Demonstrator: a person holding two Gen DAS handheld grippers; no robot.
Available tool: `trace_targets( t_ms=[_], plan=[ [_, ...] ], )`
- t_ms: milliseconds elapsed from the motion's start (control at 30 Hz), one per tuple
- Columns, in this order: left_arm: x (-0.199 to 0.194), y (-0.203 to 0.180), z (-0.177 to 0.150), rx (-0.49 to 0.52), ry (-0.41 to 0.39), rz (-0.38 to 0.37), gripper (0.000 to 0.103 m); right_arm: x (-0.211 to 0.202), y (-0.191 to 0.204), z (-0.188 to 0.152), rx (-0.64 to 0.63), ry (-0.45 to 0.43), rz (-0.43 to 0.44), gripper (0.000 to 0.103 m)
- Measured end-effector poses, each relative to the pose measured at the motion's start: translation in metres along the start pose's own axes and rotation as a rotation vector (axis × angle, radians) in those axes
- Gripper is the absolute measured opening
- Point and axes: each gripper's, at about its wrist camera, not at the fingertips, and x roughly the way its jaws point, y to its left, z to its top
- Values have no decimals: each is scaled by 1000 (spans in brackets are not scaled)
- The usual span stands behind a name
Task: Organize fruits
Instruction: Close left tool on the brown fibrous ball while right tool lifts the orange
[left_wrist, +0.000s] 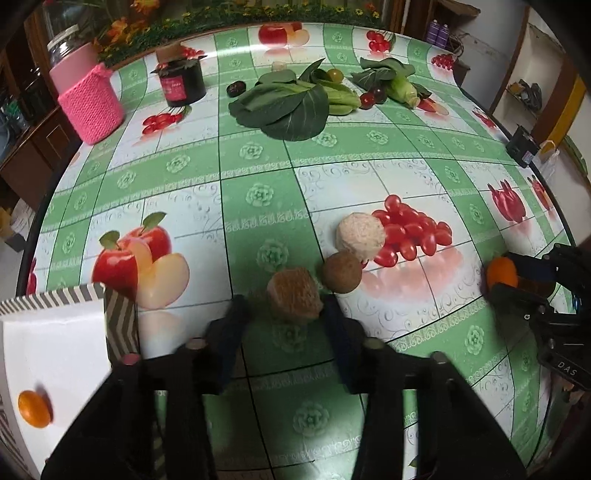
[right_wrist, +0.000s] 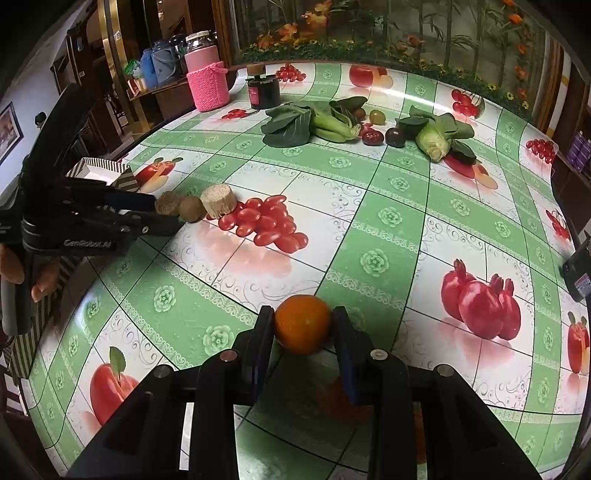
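My left gripper (left_wrist: 286, 308) has its jaws on both sides of a brown rough chunk (left_wrist: 294, 301) on the table; whether they press it I cannot tell. A brown kiwi (left_wrist: 341, 272) and a pale cut chunk (left_wrist: 360, 235) lie just beyond it. My right gripper (right_wrist: 301, 325) is shut on an orange (right_wrist: 302, 323) just above the table; it also shows in the left wrist view (left_wrist: 501, 272). A white striped box (left_wrist: 55, 350) at the left holds another orange (left_wrist: 34, 408).
At the far side lie leafy greens (left_wrist: 291, 105), a corn-like vegetable (left_wrist: 404, 90), dark plums (left_wrist: 369, 99) and a green fruit (left_wrist: 335, 75). A pink knitted jar (left_wrist: 88, 99) and a dark jar (left_wrist: 183, 83) stand at the back left. A black device (left_wrist: 522, 146) sits at the right edge.
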Motion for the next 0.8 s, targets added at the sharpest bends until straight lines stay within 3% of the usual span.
trace_targets(
  t_ms=[300, 800],
  plan=[
    [-10, 2, -11, -5, 2, 7, 25, -8, 8, -2, 35, -35, 27, 33],
    [-73, 3, -58, -70, -76, -42, 25, -31, 48, -18, 56, -78, 82, 33]
  ],
)
